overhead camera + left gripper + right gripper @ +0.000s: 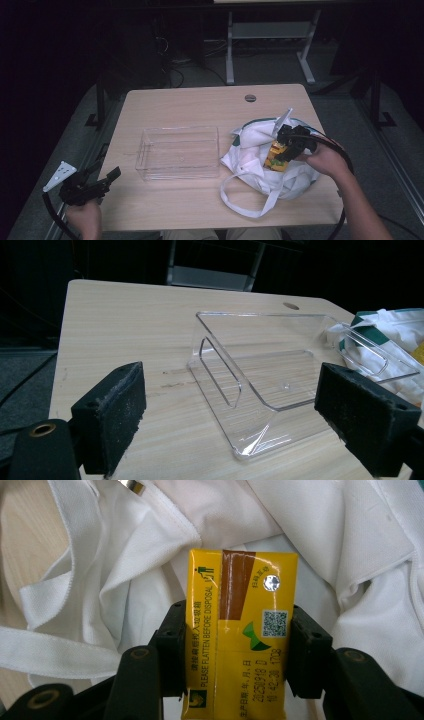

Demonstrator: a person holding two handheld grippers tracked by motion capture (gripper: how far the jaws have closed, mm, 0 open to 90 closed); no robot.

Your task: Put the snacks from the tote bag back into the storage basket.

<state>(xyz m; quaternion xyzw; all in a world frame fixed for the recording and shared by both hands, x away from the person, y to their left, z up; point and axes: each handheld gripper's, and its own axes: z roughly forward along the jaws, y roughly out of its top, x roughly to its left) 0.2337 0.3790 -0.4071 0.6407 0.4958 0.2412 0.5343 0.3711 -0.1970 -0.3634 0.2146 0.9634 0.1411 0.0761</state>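
Note:
A yellow drink carton (240,630) sits between the black jaws of my right gripper (239,650), which press on both of its sides. In the high view that right gripper (286,150) holds the carton (275,158) over a crumpled white cloth bag (260,165) at the table's right. A clear plastic box (178,151) stands empty in the middle of the table. My left gripper (102,181) hovers at the table's front left corner, open. In the left gripper view its pads (117,407) stand wide apart with the clear box (270,380) ahead of them.
The light wooden table (200,107) has a round cable hole (250,98) near its far edge. The bag's white strap (245,200) loops toward the front edge. A desk frame (270,45) stands on the dark floor beyond the table.

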